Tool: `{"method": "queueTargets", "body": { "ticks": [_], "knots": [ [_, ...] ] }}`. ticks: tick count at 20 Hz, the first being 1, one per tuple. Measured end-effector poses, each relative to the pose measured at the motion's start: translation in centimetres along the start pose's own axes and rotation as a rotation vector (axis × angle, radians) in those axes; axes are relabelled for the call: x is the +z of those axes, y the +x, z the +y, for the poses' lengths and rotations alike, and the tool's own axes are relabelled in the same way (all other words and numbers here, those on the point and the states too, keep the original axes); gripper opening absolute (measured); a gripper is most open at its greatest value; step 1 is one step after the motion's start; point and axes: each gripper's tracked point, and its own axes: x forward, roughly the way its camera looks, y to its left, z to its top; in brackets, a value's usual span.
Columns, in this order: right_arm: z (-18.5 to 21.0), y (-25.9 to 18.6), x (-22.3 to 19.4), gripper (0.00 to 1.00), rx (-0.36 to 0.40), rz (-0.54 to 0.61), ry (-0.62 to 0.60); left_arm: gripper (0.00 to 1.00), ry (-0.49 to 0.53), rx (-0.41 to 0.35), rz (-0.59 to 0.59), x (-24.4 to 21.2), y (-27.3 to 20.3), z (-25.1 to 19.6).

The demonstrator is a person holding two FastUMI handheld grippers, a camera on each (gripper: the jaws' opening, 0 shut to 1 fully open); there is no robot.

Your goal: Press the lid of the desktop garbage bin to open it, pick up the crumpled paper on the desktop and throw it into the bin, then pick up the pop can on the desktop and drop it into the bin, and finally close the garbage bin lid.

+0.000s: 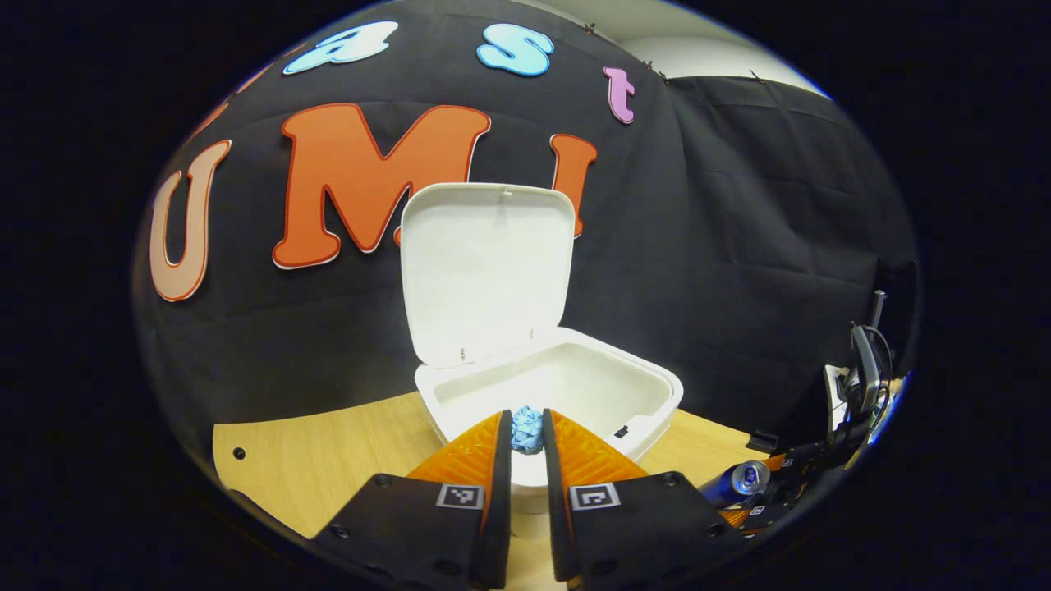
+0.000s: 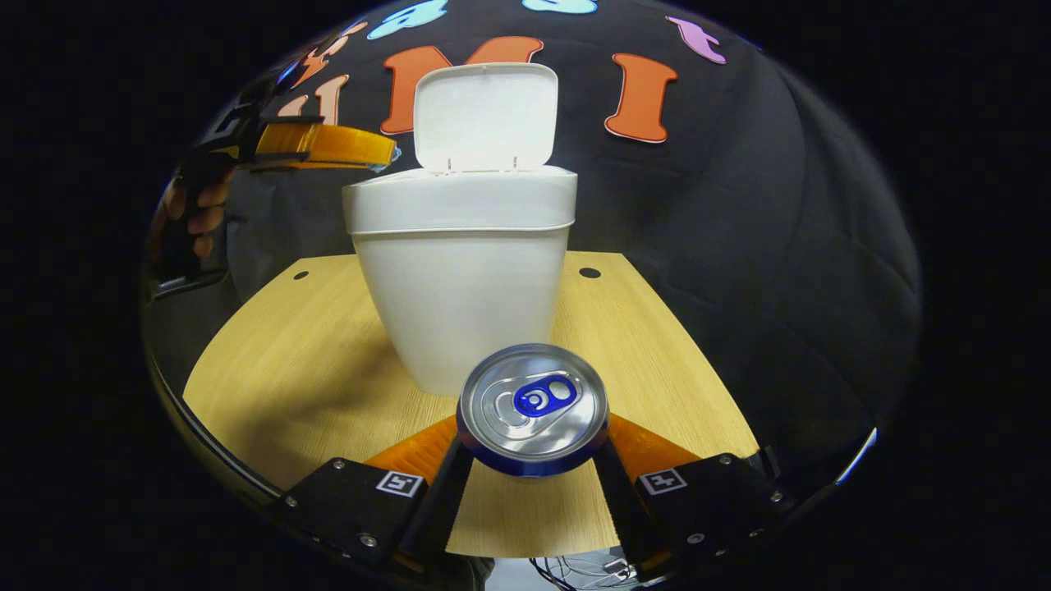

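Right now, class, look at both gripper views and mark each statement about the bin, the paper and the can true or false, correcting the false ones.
1. The bin's lid stands open. True.
2. The crumpled paper lies on the table. False: it is pinched between the fingers of the left gripper, held at the rim of the garbage bin.
3. The pop can sits between the fingers of the right gripper. True.
4. The can is already inside the bin. False: it is in front of the bin, above the wooden table.
5. The bin lies tipped on its side. False: it stands upright on the table.
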Motion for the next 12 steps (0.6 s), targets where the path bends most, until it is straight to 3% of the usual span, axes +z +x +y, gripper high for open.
{"method": "queueTargets", "body": {
  "ticks": [8, 9, 12],
  "knots": [
    [-0.4, 0.1, 1.5, 0.80, -0.020, -0.030, -0.011, 0.34, -0.001, -0.033, 0.046, -1.4, -0.2, -0.2],
    [-0.5, 0.1, 2.0, 0.81, -0.025, -0.038, -0.015, 0.42, 0.004, -0.036, 0.036, -1.3, -0.6, -0.1],
    [-1.0, -0.2, 3.9, 0.81, -0.030, -0.067, -0.022, 0.53, 0.017, -0.032, 0.039, -1.5, -1.1, 0.2]
  ]
}}
